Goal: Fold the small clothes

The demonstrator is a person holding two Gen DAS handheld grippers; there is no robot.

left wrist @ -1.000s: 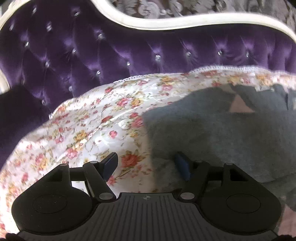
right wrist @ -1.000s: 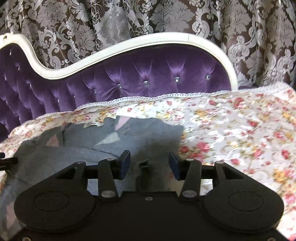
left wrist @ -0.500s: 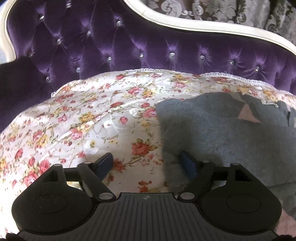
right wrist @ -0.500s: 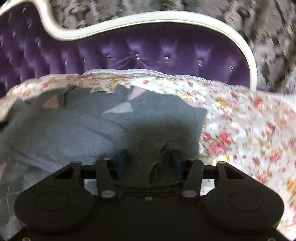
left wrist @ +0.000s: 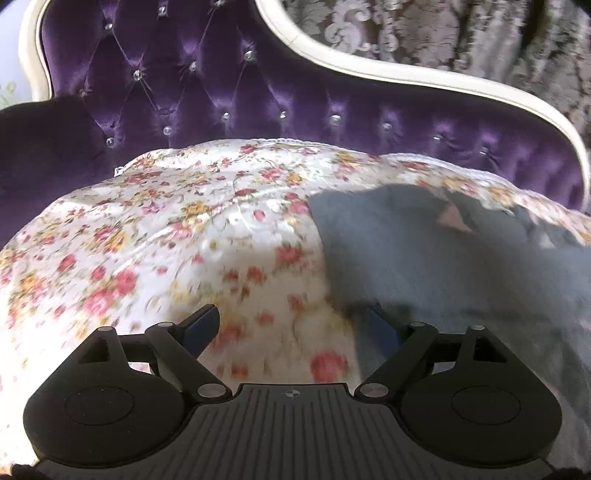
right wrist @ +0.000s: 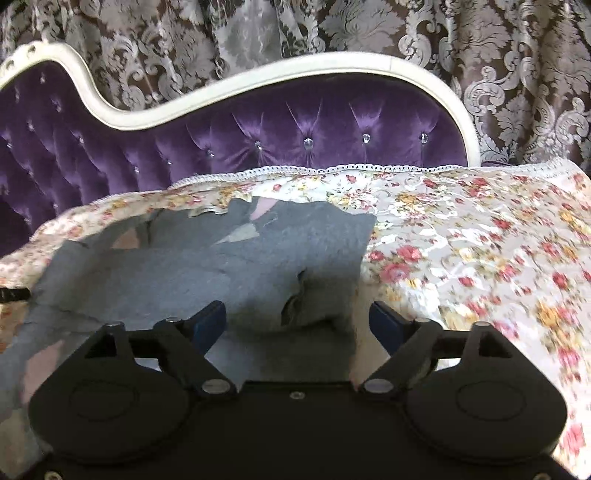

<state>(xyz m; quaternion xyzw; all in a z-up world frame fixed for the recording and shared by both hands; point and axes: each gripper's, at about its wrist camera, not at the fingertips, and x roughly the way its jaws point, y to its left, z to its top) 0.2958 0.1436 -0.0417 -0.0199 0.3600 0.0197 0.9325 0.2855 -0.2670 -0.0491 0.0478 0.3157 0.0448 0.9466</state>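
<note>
A small grey garment [right wrist: 207,266] lies spread on the floral cover [right wrist: 480,240] of a sofa; pale pink and grey patches show near its far edge. In the left wrist view the garment [left wrist: 443,258] fills the right side. My left gripper [left wrist: 291,325] is open and empty, over the floral cover [left wrist: 166,240] at the garment's left edge. My right gripper [right wrist: 297,321] is open, just above a rumpled fold at the garment's right edge, holding nothing.
The sofa's purple tufted back [right wrist: 314,133] with a cream curved frame [right wrist: 258,74] rises behind the seat. A patterned curtain [right wrist: 369,26] hangs behind it. A purple armrest [left wrist: 44,140] stands at the far left.
My right gripper, which was closed in on the garment's fold half a second ago, has opened wide and let it go. The left gripper has shifted left and stayed open.
</note>
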